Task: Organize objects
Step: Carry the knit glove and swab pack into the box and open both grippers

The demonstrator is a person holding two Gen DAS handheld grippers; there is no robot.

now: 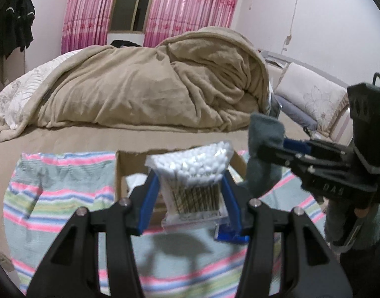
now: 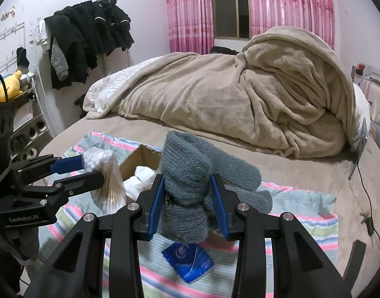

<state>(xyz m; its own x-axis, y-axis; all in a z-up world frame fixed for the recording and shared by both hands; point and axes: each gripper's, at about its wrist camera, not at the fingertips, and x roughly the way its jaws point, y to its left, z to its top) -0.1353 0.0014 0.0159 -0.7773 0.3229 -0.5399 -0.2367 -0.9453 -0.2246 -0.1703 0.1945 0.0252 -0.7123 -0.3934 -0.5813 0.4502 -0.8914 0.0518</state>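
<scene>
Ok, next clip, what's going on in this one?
A person is tidying small items on a bed, a gripper in each hand. The left gripper is clamped on a clear pack of cotton swabs, and the right gripper is clamped on a bundle of grey socks. Both are held above an open cardboard box on a striped cloth. A blue tissue packet lies on the cloth.

The open brown cardboard box sits on the striped pastel towel with white soft items filling part of it. The left gripper with its clear packet of cotton swabs and the right gripper with its grey knitted socks crowd the air above it. A blue tissue pack lies just below the socks. To the box's left the towel lies flat; behind, bare bed reaches the heaped beige blanket.
</scene>
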